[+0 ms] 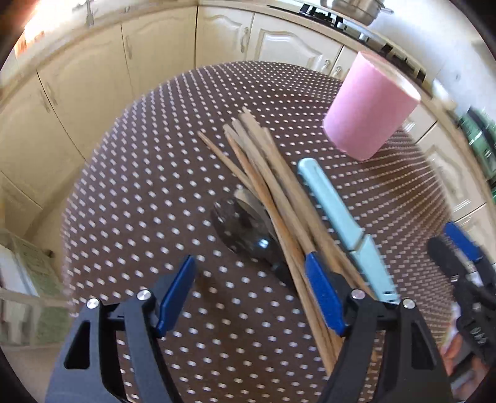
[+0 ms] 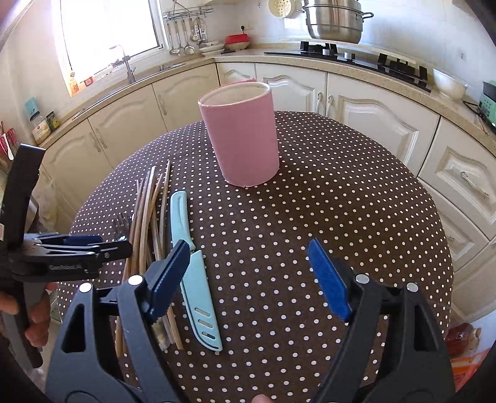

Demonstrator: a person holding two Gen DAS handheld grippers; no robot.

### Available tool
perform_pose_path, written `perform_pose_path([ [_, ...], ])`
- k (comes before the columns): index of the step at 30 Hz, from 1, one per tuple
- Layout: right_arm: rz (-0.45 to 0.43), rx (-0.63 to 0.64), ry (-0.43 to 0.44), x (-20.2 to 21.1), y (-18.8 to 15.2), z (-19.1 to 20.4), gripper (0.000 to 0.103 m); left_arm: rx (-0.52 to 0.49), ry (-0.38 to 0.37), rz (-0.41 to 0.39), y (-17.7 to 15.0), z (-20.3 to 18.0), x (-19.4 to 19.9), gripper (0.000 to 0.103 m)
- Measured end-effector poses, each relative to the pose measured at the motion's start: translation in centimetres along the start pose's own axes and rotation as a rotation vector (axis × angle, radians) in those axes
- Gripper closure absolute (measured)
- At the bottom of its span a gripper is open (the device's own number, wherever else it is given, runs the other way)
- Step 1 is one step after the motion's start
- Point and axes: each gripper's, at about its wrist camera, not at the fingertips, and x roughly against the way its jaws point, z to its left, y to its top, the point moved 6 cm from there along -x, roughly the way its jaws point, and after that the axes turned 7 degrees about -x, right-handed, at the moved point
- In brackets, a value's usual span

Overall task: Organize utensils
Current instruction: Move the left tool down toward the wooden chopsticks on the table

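A pink cylindrical holder (image 2: 243, 136) stands upright and empty-looking at the far middle of the round polka-dot table (image 2: 341, 217); it also shows in the left wrist view (image 1: 369, 105). Several wooden chopsticks (image 1: 272, 192) lie in a loose bundle, with a metal fork (image 1: 248, 229) partly under them and a light blue sheathed knife (image 1: 344, 229) beside them. The chopsticks (image 2: 145, 217), the fork (image 2: 121, 224) and the knife (image 2: 192, 266) also show in the right wrist view. My left gripper (image 1: 248, 285) is open, low over the fork and chopsticks. My right gripper (image 2: 251, 272) is open and empty, just right of the knife.
Cream kitchen cabinets (image 2: 372, 114) curve around the table. A hob with a steel pot (image 2: 333, 21) sits on the counter behind, and a sink with a tap (image 2: 124, 62) is under the window. The table edge falls away on all sides.
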Motion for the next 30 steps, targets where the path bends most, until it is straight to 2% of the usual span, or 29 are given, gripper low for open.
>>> perform_pose_path([
  [5,0.007,0.002,0.014,0.2,0.0,-0.4,0.025,-0.019,0.031,0.009,-0.5,0.3,0.1,0.030],
  [8,0.015,0.012,0.020,0.3,0.0,-0.3,0.025,-0.002,0.084,0.042,-1.4,1.9,-0.2,0.031],
  [11,0.023,0.023,0.022,0.0,0.0,0.0,0.025,0.015,0.048,0.031,-1.9,2.7,0.1,0.031],
  [13,0.038,0.027,0.033,-0.3,0.0,0.2,0.025,0.037,-0.003,0.026,-2.0,3.5,0.7,0.031],
  [15,0.053,0.028,0.041,-0.5,0.2,0.5,0.025,0.060,-0.037,0.031,-2.0,4.3,0.8,0.035],
  [17,0.059,0.036,0.040,-0.7,0.3,0.8,0.025,0.066,-0.040,0.033,-1.9,5.3,0.9,0.043],
  [21,0.077,0.035,0.055,-1.1,0.6,1.1,0.025,0.040,-0.017,0.033,-1.9,6.4,1.2,0.045],
  [30,0.130,0.072,0.058,-2.1,1.4,2.0,0.025,-0.017,0.007,0.054,-1.3,4.5,0.8,0.048],
])
